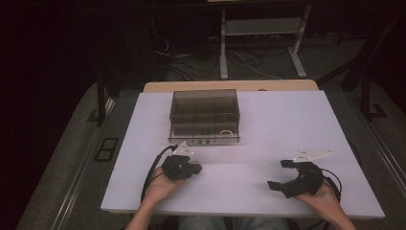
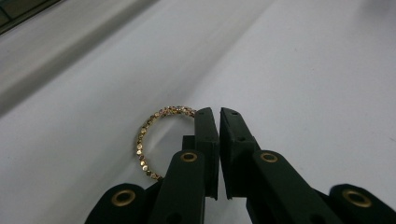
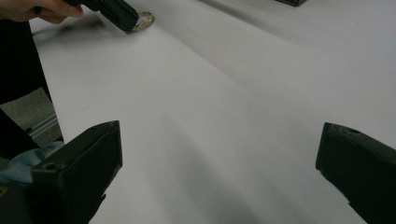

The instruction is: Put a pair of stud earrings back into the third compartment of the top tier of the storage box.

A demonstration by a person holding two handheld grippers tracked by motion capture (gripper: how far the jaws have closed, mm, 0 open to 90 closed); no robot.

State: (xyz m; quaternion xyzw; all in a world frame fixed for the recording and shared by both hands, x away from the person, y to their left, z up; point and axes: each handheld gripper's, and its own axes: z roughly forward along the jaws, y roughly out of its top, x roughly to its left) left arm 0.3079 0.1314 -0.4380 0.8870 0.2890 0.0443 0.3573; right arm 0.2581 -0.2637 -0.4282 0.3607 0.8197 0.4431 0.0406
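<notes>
Grasp step: left gripper [image 2: 219, 112] jaws closed on the rim of the gold beaded bracelet [image 2: 150, 136] lying on the white table [image 2: 303, 70], right gripper [image 3: 219, 154] jaws wide open, idle; next likely needs a lift toward the smoked plastic organizer box [image 1: 205, 115]

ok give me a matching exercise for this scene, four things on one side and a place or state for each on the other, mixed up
Things:
1. left gripper
2. right gripper
3. gold bead bracelet
4. smoky clear box

Places or states:
A. at the far middle of the white table
B. jaws spread wide, nothing between them
C. jaws shut on a thin ring
D. a round loop on the table, pinched at one edge

Pairs: 1-C, 2-B, 3-D, 4-A
</notes>
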